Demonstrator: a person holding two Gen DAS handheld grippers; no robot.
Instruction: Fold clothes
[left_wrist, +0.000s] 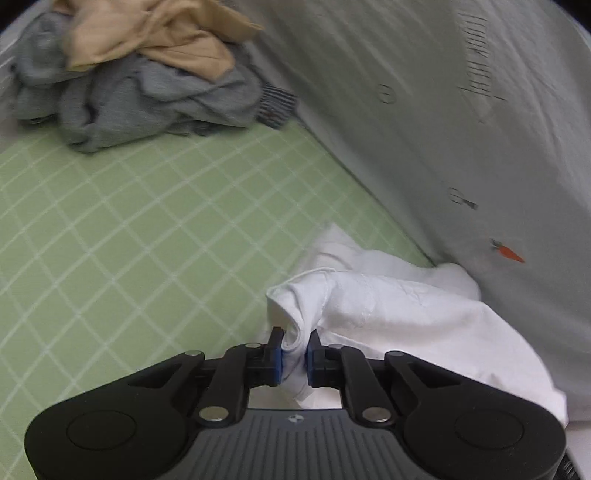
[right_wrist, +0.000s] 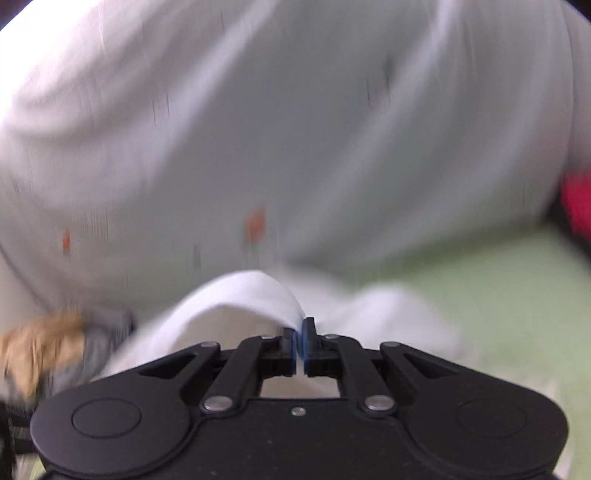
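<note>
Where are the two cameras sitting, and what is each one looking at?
Left wrist: sits on the left claw, looking over the green checked sheet toward the clothes pile; its black fingers pinch the white garment.
Right wrist: sits on the right claw, facing the pale quilt; very blurred.
Both show the white garment, quilt and green sheet.

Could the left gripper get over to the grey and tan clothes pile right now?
Probably not yet. The left gripper has its jaws clamped on the white garment, so it would drag that along. The green checked sheet between it and the pile looks unobstructed.
</note>
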